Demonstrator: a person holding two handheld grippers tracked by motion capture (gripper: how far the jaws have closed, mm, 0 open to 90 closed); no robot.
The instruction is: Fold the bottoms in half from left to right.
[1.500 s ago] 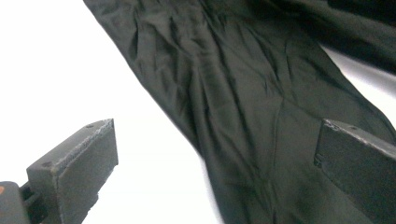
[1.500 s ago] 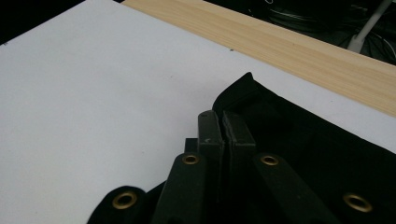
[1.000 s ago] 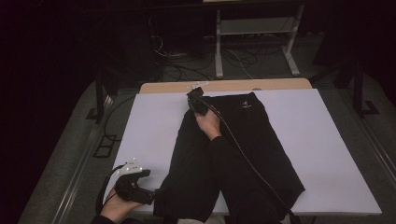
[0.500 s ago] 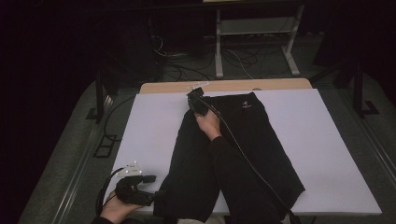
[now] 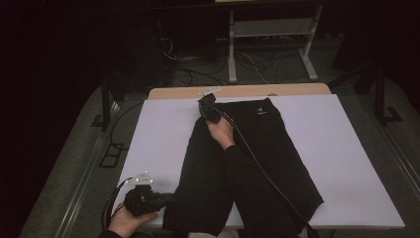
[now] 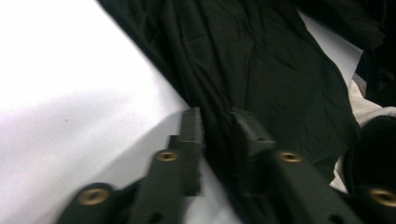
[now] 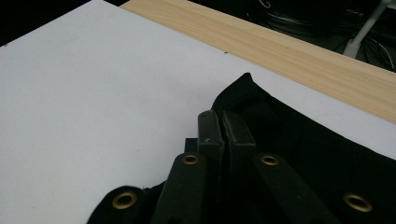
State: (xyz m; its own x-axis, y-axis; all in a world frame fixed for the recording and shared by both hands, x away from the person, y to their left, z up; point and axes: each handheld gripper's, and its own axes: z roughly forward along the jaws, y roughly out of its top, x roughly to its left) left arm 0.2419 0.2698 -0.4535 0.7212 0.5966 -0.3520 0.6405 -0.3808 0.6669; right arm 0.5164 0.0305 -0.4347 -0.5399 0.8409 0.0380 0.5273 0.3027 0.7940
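Black shorts [image 5: 247,168] lie flat on the white-covered table [image 5: 346,148], waistband at the far side. My right gripper [image 5: 205,101] is at the waistband's far-left corner, and in the right gripper view it [image 7: 222,116] is shut on the black waistband [image 7: 303,140]. My left gripper [image 5: 171,198] lies level at the near-left leg hem. Its jaws have just been closing. In the left gripper view it [image 6: 217,116] has the dark hem fold [image 6: 261,70] pinched between its pads.
A bare wooden strip of table [image 5: 237,91] runs along the far edge beyond the white cover. Behind it are cables and a white metal frame [image 5: 270,34] on the floor. White cover lies bare on both sides of the shorts.
The left gripper's jaws have narrowed onto the hem of the shorts. Both hands have stayed where they were.
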